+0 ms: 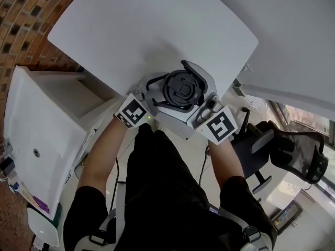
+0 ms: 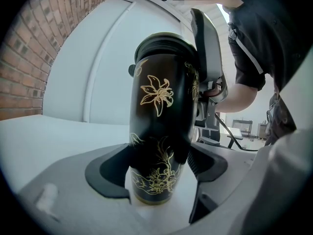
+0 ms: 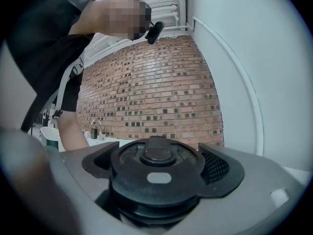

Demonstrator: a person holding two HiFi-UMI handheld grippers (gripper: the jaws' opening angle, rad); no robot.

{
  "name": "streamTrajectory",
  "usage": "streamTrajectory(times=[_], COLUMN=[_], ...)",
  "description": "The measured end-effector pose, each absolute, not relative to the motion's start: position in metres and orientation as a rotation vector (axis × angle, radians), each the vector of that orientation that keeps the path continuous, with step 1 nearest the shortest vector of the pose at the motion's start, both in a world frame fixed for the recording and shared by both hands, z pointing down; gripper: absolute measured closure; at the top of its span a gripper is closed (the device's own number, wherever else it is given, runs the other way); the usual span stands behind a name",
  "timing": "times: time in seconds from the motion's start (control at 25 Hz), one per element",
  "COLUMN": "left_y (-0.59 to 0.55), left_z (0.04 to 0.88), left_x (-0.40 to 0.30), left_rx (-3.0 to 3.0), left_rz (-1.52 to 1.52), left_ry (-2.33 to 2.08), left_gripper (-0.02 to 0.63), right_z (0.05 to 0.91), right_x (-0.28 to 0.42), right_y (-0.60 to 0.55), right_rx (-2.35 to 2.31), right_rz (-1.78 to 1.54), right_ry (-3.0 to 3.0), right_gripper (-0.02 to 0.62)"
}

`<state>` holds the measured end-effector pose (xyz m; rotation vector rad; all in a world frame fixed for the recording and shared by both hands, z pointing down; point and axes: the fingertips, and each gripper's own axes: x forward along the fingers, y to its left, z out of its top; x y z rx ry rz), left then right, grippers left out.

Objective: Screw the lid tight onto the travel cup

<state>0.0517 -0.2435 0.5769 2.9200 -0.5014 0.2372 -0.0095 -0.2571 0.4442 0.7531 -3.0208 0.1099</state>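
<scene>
A black travel cup with gold flowers stands upright on the white table. My left gripper is shut on its lower body, a dark pad on each side. The black lid sits on top of the cup, and my right gripper is shut on the lid's rim from both sides. From above, the lid shows between the left gripper and the right gripper, near the table's front edge. The cup's body is hidden under the lid in the head view.
The white table stretches away behind the cup. A white cabinet stands at the left, a black chair at the right. A brick wall lies beyond the lid. The person's dark torso is close to the table edge.
</scene>
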Motion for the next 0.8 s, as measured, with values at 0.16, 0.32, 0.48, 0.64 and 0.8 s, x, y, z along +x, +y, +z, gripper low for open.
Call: streamTrajectory(times=[0.16, 0.32, 0.48, 0.64, 0.8], left_y=[-0.244, -0.244, -0.244, -0.244, -0.244], left_z=[0.576, 0.577, 0.577, 0.577, 0.577], left_x=[0.052, 0.050, 0.051, 0.050, 0.049], left_rx=[2.919, 2.922, 2.917, 2.910, 2.918], left_rz=[0.236, 0.239, 0.238, 0.230, 0.237], left_ry=[-0.500, -0.499, -0.496, -0.495, -0.494], left_gripper=[0.236, 0.235, 0.235, 0.235, 0.235], right_z=[0.447, 0.451, 0.455, 0.460, 0.466], right_x=[-0.013, -0.016, -0.016, -0.017, -0.017], right_y=[-0.255, -0.252, -0.248, -0.247, -0.244], right_rx=[0.716, 0.673, 0.555, 0.447, 0.411], right_rz=[0.111, 0.124, 0.147, 0.117, 0.130], right_ry=[-3.022, -3.009, -2.979, -2.931, -2.915], right_gripper=[0.094, 0.094, 0.094, 0.094, 0.092])
